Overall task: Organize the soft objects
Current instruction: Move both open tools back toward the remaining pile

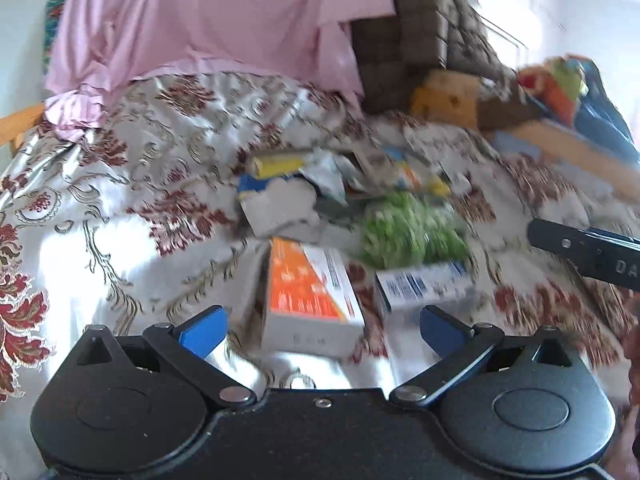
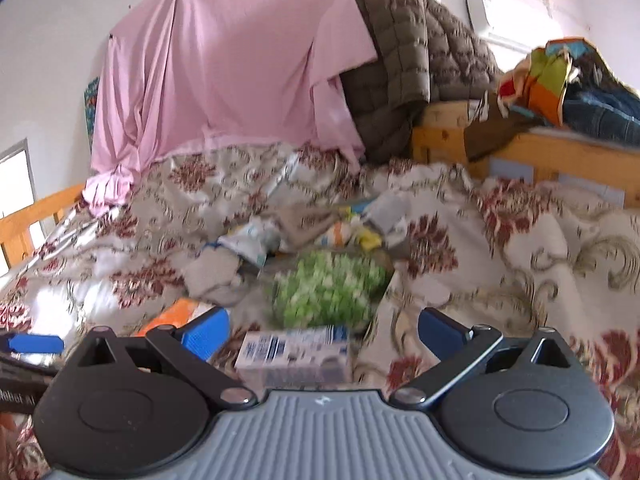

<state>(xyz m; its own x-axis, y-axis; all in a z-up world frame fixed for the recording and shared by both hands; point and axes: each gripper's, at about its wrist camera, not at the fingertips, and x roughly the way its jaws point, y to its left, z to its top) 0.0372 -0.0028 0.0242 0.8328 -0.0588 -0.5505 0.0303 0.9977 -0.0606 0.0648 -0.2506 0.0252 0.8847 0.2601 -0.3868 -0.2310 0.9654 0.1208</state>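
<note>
Both grippers gape empty — left gripper (image 1: 322, 330), right gripper (image 2: 324, 332); green bundle (image 2: 328, 290) lies just beyond the right one; nearer arm.

White walls (image 2: 52, 40), wooden bed frame (image 2: 536, 148)

Orange-and-white box (image 1: 310, 292) lying on the bed, with a blue-and-white box (image 1: 424, 286) just beside it. Wooden bed frame (image 2: 560, 152) off to the side, plus an air conditioner (image 2: 494, 10) up on the wall.
</note>
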